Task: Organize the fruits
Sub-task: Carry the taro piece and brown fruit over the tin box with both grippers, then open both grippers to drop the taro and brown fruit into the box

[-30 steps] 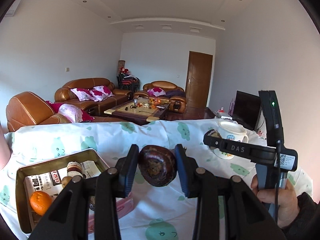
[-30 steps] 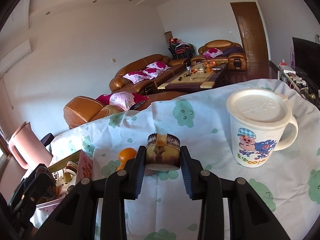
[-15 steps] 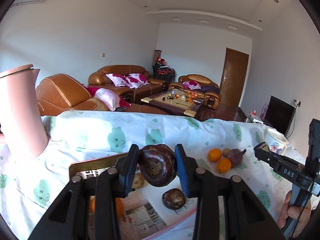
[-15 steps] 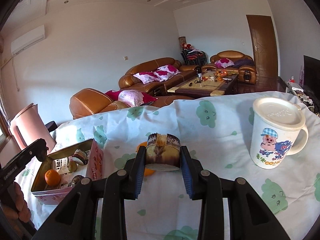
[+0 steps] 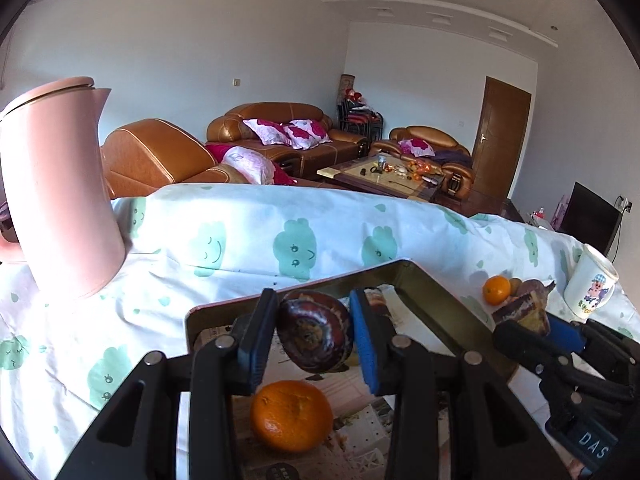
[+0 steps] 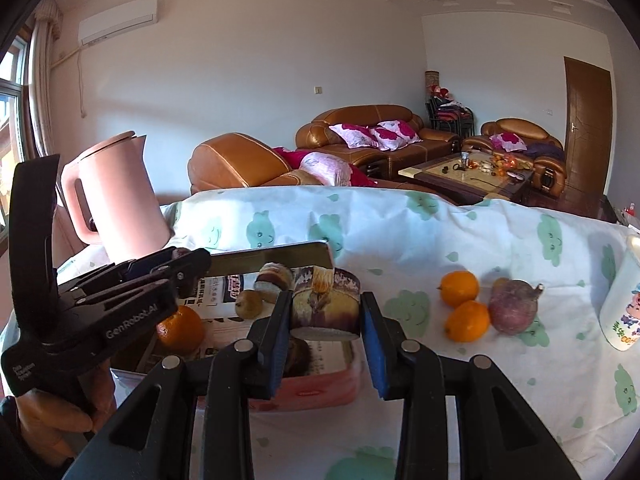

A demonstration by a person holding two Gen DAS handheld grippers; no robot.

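Observation:
My left gripper [image 5: 314,334] is shut on a dark purple round fruit [image 5: 314,332] and holds it above the open tin box [image 5: 432,284]. An orange [image 5: 291,414] lies in the box below it. My right gripper [image 6: 325,312] is shut on a cut brown-and-purple fruit piece [image 6: 325,306], over the box's right part [image 6: 316,390]. In the right wrist view the box also holds an orange [image 6: 180,330], a small pear-like fruit [image 6: 248,303] and a cut piece [image 6: 274,276]. Two oranges [image 6: 460,289] and a purple fruit [image 6: 512,306] lie on the cloth to the right.
A pink kettle [image 5: 56,188] stands at the table's left. A white cartoon mug [image 5: 592,286] stands at the right. The table has a white cloth with green clouds [image 6: 460,216]. Sofas and a coffee table are beyond the far edge.
Both grippers have swung left and down toward the tin box, each still holding its fruit. The kettle and box now appear much closer.

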